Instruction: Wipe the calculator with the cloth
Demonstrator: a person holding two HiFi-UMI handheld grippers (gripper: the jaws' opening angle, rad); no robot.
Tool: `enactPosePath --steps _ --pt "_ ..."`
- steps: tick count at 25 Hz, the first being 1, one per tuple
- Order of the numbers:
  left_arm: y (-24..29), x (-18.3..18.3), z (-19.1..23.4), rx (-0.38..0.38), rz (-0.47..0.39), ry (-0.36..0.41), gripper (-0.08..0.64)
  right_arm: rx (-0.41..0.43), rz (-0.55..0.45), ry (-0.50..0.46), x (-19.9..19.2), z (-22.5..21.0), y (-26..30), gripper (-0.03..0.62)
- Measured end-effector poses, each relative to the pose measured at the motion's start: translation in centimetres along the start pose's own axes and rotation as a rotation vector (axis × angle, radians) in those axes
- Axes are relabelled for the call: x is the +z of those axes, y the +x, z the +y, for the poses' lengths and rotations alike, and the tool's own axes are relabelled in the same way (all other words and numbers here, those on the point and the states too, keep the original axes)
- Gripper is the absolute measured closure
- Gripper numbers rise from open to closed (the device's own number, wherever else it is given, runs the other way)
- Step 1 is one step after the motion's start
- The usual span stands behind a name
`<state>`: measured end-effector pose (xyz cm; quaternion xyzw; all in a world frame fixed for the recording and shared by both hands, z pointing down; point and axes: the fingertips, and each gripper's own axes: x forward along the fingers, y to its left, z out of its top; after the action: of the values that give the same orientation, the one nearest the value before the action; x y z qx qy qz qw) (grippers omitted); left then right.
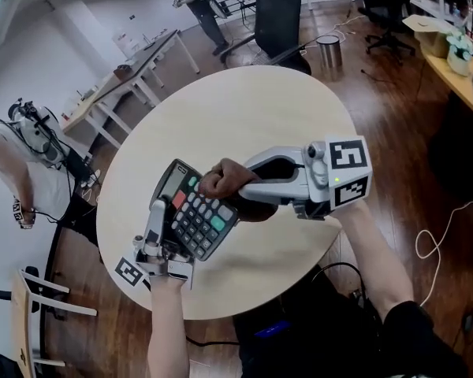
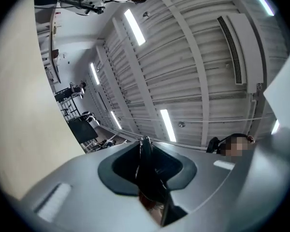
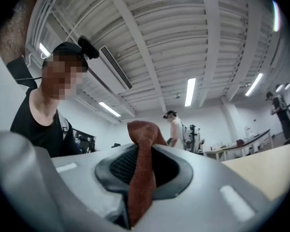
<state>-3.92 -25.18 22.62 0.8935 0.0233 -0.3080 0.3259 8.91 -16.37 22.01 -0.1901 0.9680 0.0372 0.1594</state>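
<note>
Wiping step, looks like | left tongs (image 1: 164, 235) nearly closed, pinching calculator (image 1: 193, 211) by its bottom edge, tilted above the round surface (image 1: 284, 116) | right tongs (image 1: 235, 187) clamped on rust cloth (image 1: 217, 179), pressed to the keys | risk: a hard push probably pivots the calculator out of that thin grip

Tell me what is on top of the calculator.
The bunched brown cloth, clamped in the right gripper, lies over the upper keys of the calculator, beside its display. Keys under it are covered; the lower keys show. The left gripper grips the bottom edge.
</note>
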Motion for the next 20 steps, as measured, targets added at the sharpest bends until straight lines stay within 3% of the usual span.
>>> enactPosePath --steps 3,5,9,17,20 --pt "0.7 -1.5 -1.1 -0.052 0.042 -0.044 0.48 -0.119 -0.06 -0.043 2.8 -2.8 0.4 0.525" --pt "1.2 -2.9 -1.7 -0.068 0.073 -0.053 0.48 -0.145 -0.057 -0.093 4.3 -3.6 2.0 0.525" --pt "1.2 -2.9 -1.8 -0.061 0.071 -0.058 0.48 -0.092 0.042 -0.149 3.9 -2.8 4.9 0.525" --pt "0.1 -0.9 0.2 0.028 -0.074 -0.068 0.48 -0.034 0.017 -0.026 1.0 0.6 1.1 0.525" --pt "-0.7 0.3 1.2 0.073 -0.104 -0.059 0.48 0.02 0.038 -0.022 -0.2 3.0 -0.1 0.525"
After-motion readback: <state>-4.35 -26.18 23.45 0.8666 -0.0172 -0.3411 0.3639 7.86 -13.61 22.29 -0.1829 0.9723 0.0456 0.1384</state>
